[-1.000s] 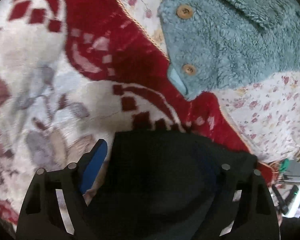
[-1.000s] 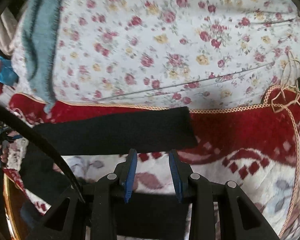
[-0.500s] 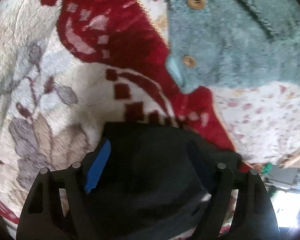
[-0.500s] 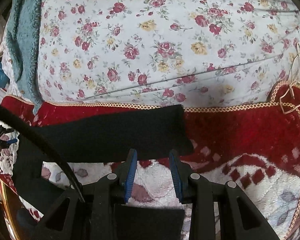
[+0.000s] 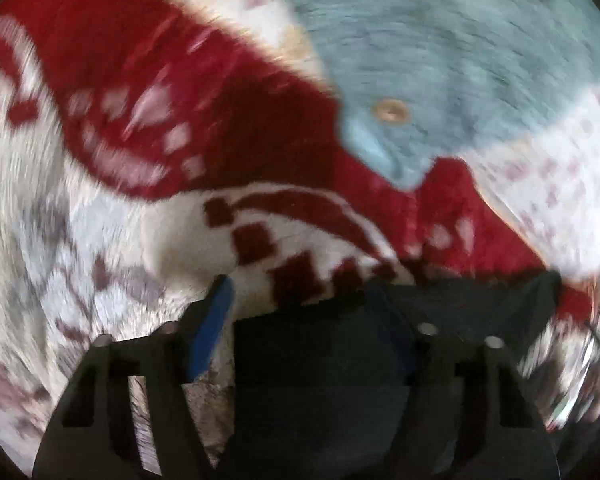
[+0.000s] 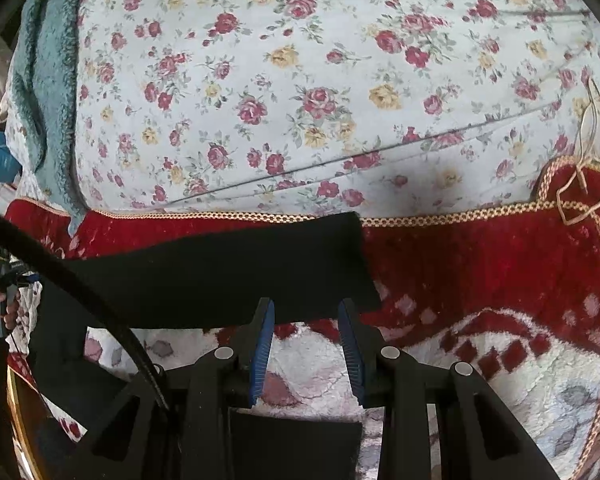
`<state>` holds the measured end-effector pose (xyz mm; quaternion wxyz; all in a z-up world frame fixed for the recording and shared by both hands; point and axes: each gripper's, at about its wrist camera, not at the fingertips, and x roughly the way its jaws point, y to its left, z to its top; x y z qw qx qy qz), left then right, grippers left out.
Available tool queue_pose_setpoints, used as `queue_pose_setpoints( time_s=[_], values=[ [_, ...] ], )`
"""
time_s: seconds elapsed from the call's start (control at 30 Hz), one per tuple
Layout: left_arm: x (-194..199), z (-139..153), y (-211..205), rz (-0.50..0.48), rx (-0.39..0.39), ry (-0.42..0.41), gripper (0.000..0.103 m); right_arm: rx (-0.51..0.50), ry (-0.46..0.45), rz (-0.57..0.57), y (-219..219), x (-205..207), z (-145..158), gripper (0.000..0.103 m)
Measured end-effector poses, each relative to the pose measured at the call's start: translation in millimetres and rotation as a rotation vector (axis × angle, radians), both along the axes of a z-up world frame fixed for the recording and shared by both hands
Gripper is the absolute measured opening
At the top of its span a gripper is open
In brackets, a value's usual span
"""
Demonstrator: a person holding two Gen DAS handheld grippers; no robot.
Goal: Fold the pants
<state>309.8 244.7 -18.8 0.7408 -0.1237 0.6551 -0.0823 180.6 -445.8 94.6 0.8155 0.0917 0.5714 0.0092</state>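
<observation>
The black pants (image 6: 220, 268) lie on the red and white rug (image 6: 500, 280), one leg stretched across just beyond my right gripper (image 6: 305, 308). That gripper is open, with bare rug showing between its blue pads (image 6: 262, 352). Another black part of the pants (image 6: 292, 436) lies under its base. In the blurred left wrist view, my left gripper (image 5: 300, 292) hangs over a bunched end of the pants (image 5: 324, 360). Its jaws are closing with that cloth between them. The left blue pad (image 5: 212, 328) still stands clear of the cloth edge.
A teal fleece garment (image 5: 460, 60) with tan buttons lies on the floral sheet (image 6: 300, 80) beyond the rug; its edge (image 6: 48, 100) shows at far left. Wire hangers (image 6: 588, 184) rest at the right. A black cable (image 6: 80, 292) crosses the lower left.
The left gripper's jaws have narrowed around the black cloth, and its view has rolled and slid across the rug. The right gripper sank slightly, its jaws unchanged.
</observation>
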Motion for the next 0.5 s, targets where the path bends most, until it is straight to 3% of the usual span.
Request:
queue_pose_setpoints(
  time_s=[0.1,0.2,0.3,0.5],
  values=[
    [-3,31,-5,-0.174,0.019,-0.113,0.063,0.001,0.014,-0.008,-1,-2,1,0.031],
    [-6,47,-7,-0.325,0.12,-0.165,0.063,-0.001,0.008,-0.01,-3,-4,4,0.031],
    [-10,38,-11,-0.456,0.181,-0.116,0.063,-0.004,0.006,-0.014,-6,-4,5,0.031],
    [-11,15,-41,-0.565,0.148,-0.072,0.063,0.006,0.017,-0.029,-12,0,3,0.031]
  ],
)
